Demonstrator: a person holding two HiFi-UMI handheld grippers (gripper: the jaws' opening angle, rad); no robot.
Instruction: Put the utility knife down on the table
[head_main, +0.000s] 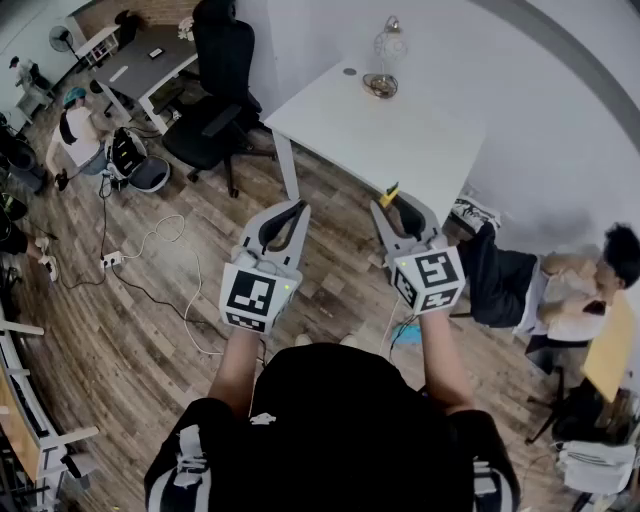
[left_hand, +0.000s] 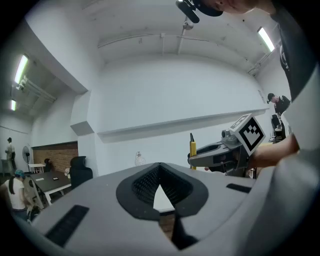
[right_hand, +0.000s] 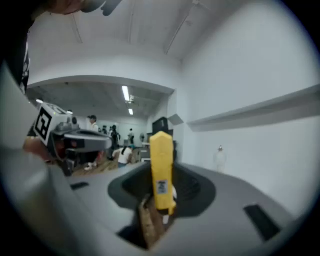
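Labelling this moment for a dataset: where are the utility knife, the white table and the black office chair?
utility knife (right_hand: 161, 170), right gripper view, middle of its yellow body.
white table (head_main: 400, 130), head view, bare tabletop.
black office chair (head_main: 222, 55), head view, backrest.

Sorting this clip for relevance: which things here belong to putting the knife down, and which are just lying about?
Part of the job:
- utility knife, clamped upright in the right gripper
- white table ahead, where the knife goes

Just lying about:
- glass bottle at the table's far end
- black office chair
- power strip on the floor
- left gripper, shut and empty
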